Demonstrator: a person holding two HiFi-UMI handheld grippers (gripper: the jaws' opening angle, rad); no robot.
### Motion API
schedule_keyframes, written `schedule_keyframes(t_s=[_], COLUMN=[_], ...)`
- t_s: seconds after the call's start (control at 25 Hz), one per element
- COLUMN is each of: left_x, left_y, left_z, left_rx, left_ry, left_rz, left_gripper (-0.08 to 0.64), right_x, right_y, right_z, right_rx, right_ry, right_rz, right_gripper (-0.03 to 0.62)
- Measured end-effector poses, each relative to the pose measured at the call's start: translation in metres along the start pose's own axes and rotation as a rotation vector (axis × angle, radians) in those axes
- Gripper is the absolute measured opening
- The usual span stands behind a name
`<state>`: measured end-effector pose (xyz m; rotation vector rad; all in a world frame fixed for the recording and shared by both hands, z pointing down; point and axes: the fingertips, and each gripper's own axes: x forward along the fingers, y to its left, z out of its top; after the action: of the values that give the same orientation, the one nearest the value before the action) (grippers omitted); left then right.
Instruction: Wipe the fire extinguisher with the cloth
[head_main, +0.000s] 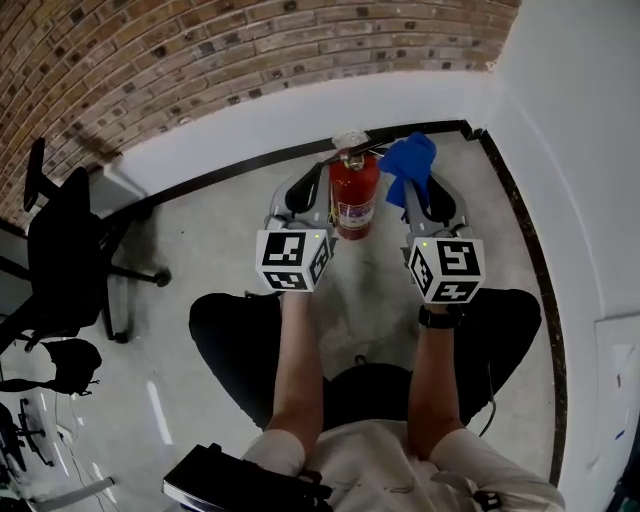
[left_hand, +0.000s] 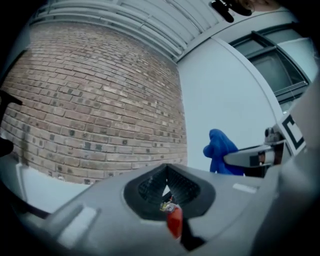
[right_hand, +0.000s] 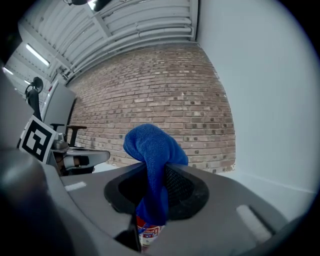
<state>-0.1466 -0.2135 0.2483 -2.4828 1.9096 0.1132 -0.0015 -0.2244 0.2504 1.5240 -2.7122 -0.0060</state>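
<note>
The fire extinguisher (head_main: 354, 196) is standing upright on the floor (head_main: 220, 250), right by the white wall (head_main: 300, 110) and between your two grippers. Your right gripper (head_main: 425, 195) has its jaws clamped on the blue cloth (head_main: 410, 165), which is bunched up just beside the extinguisher's top; can't tell if it's touching. Your left gripper (head_main: 303, 198) sits close on the other side, jaws pinched together with nothing in them

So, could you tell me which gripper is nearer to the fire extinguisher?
Left. The left gripper sits right beside the fire extinguisher on its left; the right gripper, holding the cloth, is slightly further off on its right.
</note>
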Motion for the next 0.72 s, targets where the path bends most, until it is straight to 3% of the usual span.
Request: schedule_keyframes(t_s=[0.52,0.72], left_x=[0.005,-0.003], left_y=[0.03,0.043], left_z=[-0.073,-0.086], left_rx=[-0.067,-0.088], left_ry=[0.063,0.071], left_rz=[0.054,0.084], left_gripper=[0.002,0.002], right_x=[0.029,0.045], right_y=[0.014,0.05], right_z=[-0.097,-0.117], right_rx=[-0.095,-0.185], right_ry=[0.165,0.217], right_rz=[0.069,0.169], right_gripper=[0.087,0.088])
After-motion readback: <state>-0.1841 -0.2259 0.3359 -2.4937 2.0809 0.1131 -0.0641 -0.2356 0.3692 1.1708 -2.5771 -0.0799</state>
